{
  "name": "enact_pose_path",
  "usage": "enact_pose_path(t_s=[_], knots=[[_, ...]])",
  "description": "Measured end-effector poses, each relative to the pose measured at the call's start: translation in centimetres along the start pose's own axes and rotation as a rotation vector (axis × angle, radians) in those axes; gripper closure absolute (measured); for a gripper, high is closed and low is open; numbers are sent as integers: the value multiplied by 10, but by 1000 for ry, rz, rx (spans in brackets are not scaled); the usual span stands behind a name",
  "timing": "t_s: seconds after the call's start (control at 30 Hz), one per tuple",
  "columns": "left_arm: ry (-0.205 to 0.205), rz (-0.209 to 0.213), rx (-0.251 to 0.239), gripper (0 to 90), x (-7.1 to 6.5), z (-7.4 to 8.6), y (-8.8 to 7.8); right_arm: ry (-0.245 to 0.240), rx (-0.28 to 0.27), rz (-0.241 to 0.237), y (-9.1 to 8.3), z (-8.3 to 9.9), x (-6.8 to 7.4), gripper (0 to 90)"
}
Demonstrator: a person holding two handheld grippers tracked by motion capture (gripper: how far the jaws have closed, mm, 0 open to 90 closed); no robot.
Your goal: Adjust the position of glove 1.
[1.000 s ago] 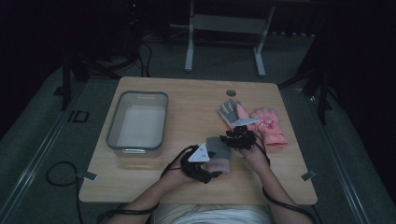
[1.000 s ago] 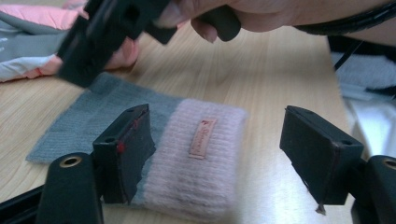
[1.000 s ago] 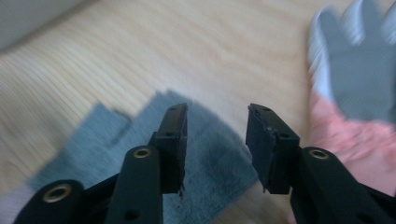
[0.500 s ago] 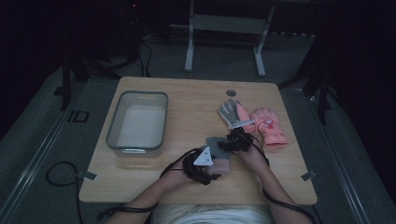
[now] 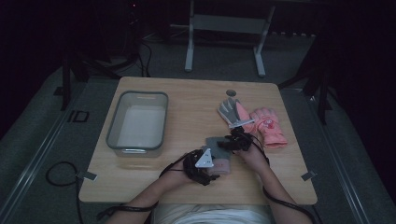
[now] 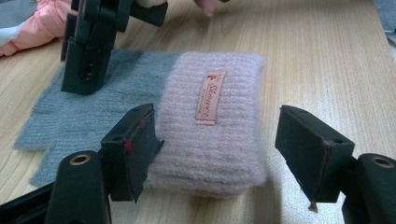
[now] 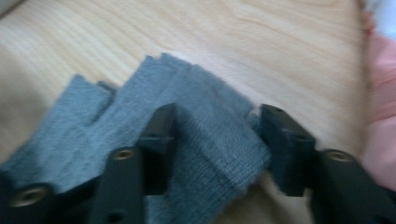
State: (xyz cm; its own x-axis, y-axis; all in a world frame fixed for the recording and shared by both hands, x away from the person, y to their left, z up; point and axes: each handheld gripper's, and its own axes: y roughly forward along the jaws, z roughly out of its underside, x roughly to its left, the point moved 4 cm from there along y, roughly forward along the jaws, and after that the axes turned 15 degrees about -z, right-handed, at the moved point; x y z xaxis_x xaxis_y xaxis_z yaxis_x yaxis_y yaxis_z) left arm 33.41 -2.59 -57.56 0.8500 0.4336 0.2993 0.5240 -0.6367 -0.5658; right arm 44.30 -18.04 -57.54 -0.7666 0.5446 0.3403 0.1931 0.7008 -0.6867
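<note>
Knitted glove in grey and pale pink wool (image 6: 205, 130) lies flat on the light wooden table (image 5: 187, 98), near your edge of it, and everything else sits around that glove. Your left gripper (image 6: 219, 154) has its jaws spread either side of the pink cuff, one pad touching the cuff's side, the other standing clear, so nothing is pinched there. Your right gripper (image 7: 215, 140) is on the grey finger end; its jaws have just been closing, a raised fold of grey knit sits between them, and whether the pads press it is hard to tell through the blur. In the left gripper view, that right gripper stands on the grey half, across the glove from you. Beyond the knitted glove to the right lie a grey-palmed glove (image 5: 229, 109) and a padded pink glove (image 5: 268, 127), touching each other. Well off to the left sits a clear rectangular plastic bin (image 5: 137, 123). A small round hole (image 5: 230, 93) marks the table's far side.
</note>
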Motion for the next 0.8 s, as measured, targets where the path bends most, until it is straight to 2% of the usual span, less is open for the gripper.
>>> enact_pose_path(t_s=[0.07,0.13,0.27,0.37,0.43,0.5,0.6,0.7,0.8], knots=[[18,-7,1,287,-1,1,1,7,1,-21,1,1,4,637],[43,-20,1,288,-4,1,1,7,-12,-22,2,2,8,698],[156,-78,30,347,-7,1,2,10,-16,1,2,2,11,716],[215,-112,39,404,-9,1,2,18,-17,-6,2,2,11,718],[234,-126,37,446,-9,1,2,22,-16,-7,2,2,11,719],[243,-130,35,484,-9,0,2,23,-12,-5,2,1,11,723],[200,-119,35,654,-5,-5,-2,19,-9,-3,3,1,12,734],[171,-96,63,686,-1,-7,-4,13,-9,-1,2,0,15,746],[139,-82,65,697,3,-9,-9,16,-25,-33,-2,-2,18,749]])
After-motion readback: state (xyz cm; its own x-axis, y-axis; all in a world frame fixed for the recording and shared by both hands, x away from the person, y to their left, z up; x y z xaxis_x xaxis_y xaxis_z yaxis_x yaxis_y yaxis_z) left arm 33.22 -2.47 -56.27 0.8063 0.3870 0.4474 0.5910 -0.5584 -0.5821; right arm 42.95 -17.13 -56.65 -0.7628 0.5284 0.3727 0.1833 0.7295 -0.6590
